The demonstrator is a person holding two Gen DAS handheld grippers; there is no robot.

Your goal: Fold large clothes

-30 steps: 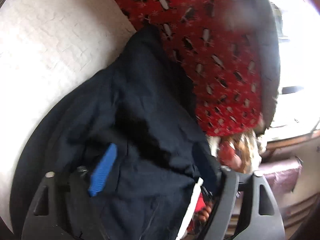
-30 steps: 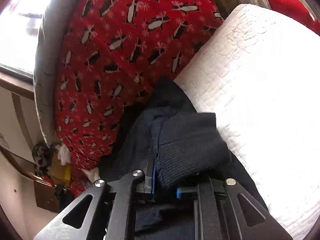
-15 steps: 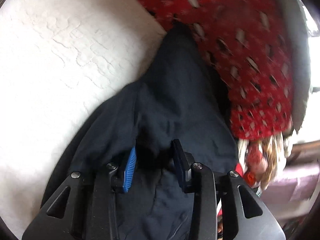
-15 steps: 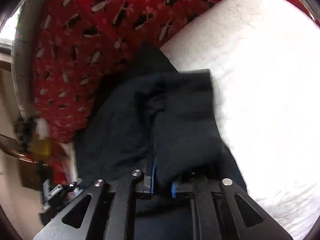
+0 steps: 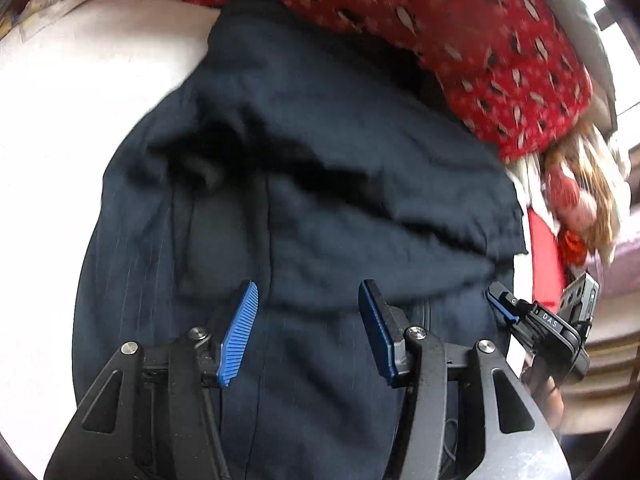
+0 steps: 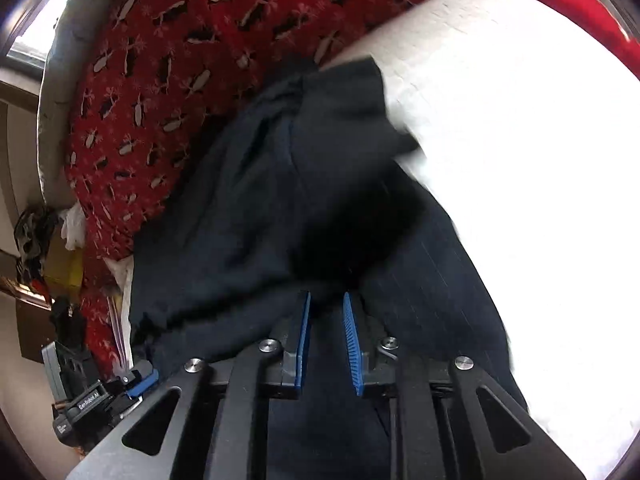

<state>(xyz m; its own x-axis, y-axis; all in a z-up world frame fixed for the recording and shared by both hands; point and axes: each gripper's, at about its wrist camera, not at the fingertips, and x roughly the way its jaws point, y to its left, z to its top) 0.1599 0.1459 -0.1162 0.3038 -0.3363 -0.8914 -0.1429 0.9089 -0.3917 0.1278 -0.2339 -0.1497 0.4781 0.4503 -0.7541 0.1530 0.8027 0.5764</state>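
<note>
Looking along your left gripper (image 5: 308, 328), you have its 2 blue-padded fingers spread wide, nothing between them, hovering over the dark navy garment (image 5: 320, 184) that fills the middle of that frame. Whether the fingertips touch the cloth you cannot tell. The garment lies on the white quilted bed cover (image 5: 80, 120), which is blown out to plain white at the left edge, so its texture is lost there. A fold runs across the centre of the frame, with deep shadow under it hiding what sits beneath. The garment's lower part is cut off by the gripper body at the bottom. What kind of garment it is stays hard to say; faint pinstripes show at lower left.

Your right gripper (image 6: 326, 308) has its fingers parted by a narrow gap in the lower centre of its frame, and no cloth is pinched there; the dark garment (image 6: 280, 200) bunches up just beyond the tips. The black shadow at centre swallows the folds. The white cover (image 6: 520, 140) at the right is overexposed too.

A red penguin-print blanket (image 6: 180, 80) takes the upper left of the right view and the upper right of the left view (image 5: 480, 40), its pattern blurred in the latter. Each gripper also shows at the other view's lower edge, partly cut off (image 5: 540, 320) (image 6: 100, 400).
</note>
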